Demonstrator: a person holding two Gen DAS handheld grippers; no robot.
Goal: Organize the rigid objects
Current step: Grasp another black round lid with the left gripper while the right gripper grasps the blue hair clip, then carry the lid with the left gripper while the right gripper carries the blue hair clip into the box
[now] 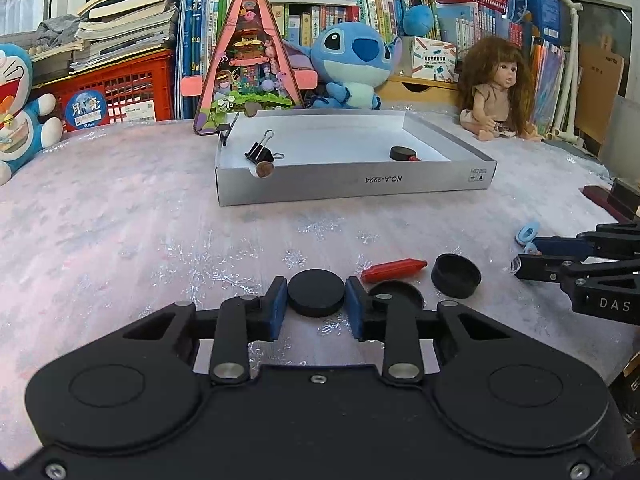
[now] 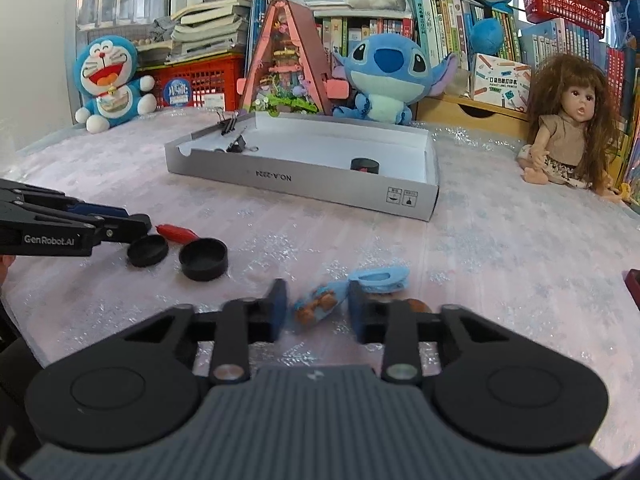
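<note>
Pick-up step, judged from the layout: both tongs down at loose items on the pink table cover [image 1: 120,216], grey tray [image 1: 352,184] well beyond, already holding a binder clip [image 1: 260,151] and a small black cap [image 1: 402,153]. Left gripper [image 1: 316,300] narrowed around a flat black disc [image 1: 316,293], blue pads [image 1: 278,304] just beside its rim on either side; firm contact hard to confirm, so grip not yet certain. Beside it, a second black lid [image 1: 396,294], a red crayon-like stick [image 1: 394,271] and an open black cup [image 1: 456,275]. Right gripper [image 2: 318,306] also narrow, straddling a small blue-and-brown toy piece [image 2: 320,303], slightly blurred, with a pale blue piece [image 2: 380,278] touching the right finger; pads apparently short of pressing. Next move probably calls for closing fully, lifting straight, then carrying forward over the tray wall before release.
</note>
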